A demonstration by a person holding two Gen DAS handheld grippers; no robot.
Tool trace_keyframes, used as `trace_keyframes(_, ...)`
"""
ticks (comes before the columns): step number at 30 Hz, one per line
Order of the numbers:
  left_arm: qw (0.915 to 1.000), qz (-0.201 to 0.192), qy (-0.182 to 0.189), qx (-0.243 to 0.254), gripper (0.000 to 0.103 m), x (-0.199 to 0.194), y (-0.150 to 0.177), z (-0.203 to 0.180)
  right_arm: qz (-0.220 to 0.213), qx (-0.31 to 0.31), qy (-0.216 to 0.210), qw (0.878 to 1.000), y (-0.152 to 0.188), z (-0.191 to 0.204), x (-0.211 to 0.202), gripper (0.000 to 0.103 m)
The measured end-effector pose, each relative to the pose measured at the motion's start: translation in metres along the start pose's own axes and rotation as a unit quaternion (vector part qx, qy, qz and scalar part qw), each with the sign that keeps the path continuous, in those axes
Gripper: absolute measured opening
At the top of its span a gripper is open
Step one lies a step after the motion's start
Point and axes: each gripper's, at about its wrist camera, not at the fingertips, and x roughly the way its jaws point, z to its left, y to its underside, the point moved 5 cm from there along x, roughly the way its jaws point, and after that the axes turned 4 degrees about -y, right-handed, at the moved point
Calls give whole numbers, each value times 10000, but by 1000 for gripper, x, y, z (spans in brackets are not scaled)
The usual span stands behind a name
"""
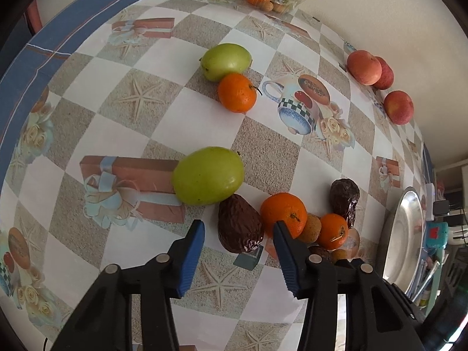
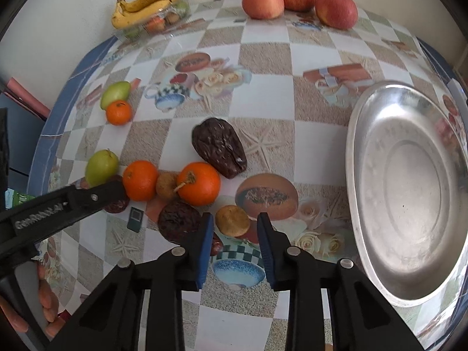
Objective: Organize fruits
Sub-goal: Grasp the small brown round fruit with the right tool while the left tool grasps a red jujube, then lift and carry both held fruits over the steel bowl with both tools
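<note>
Only one piece of lettering can be made out. In the right wrist view, at the lower left of the frame, raised letters are seen along the black arm of the left gripper point(image 2: 96, 197); they are read roughly as "GenRobot.AI", though the last characters are blurred. Printed marks are carried by the brown ovals on the tablecloth point(image 2: 263, 93), in the upper middle and lower middle of the same frame, but they are too small to be read.
</note>
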Motion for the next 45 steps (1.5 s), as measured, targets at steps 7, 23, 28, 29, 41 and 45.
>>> trace_keyframes(7,9995,92,216,-219,44,0,2,-1,61,-29,-109,9999,2,2,3,23)
trace_keyframes(23,9980,-105,430,-445,32,-17,3,8,-140,73,-31,9999,-1,-8,-12,15)
trace_keyframes(28,9982,-269,427,-337,32,-26,3,4,-167,106,-55,9998,0,-9,-14,15)
trace_keyframes(29,9982,-268,412,-333,32,-26,3,4,-121,129,-45,9998,0,-10,-12,15)
trace_keyframes(41,9982,-73,390,-443,32,-15,6,7,183,111,44,9998,6,-12,8,30)
trace_keyframes(45,9983,-61,388,-441,32,-15,7,6,144,127,53,9998,5,-15,6,24)
